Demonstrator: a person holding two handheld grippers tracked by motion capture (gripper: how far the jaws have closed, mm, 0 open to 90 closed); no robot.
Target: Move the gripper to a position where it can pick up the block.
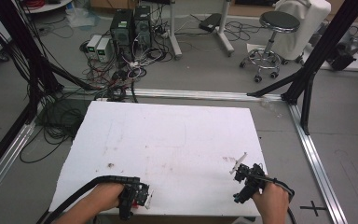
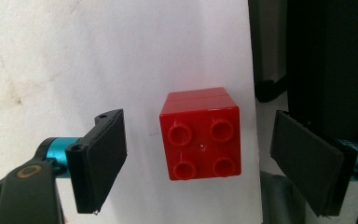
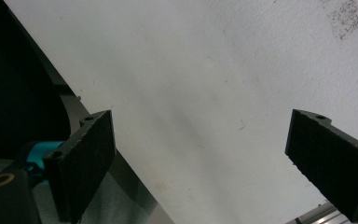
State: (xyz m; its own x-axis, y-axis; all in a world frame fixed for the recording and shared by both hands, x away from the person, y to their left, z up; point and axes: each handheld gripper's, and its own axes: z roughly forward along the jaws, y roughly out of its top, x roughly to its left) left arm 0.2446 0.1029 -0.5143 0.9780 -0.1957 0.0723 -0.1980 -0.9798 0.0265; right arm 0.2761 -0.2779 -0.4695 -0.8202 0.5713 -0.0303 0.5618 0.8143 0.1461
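You are lining your left hand-held gripper (image 2: 198,161) up on a red brick (image 2: 200,133), and that looks like the step in hand: an approach before a grasp. In the left gripper view the brick is sitting studs-up at the centre of the frame, on the white tabletop (image 2: 74,51) near its edge, between the two black jaws. The jaws are standing wide apart, released, with a gap on each side of the brick. The next move, as I judge it, is calling for you to close them squarely on the brick's two side faces.

Your right hand-held gripper (image 3: 200,163) is hovering over bare tabletop, its jaws also spread and holding nothing. In the high view both grippers are sitting at the bottom of the frame, left (image 1: 133,196) and right (image 1: 247,179).
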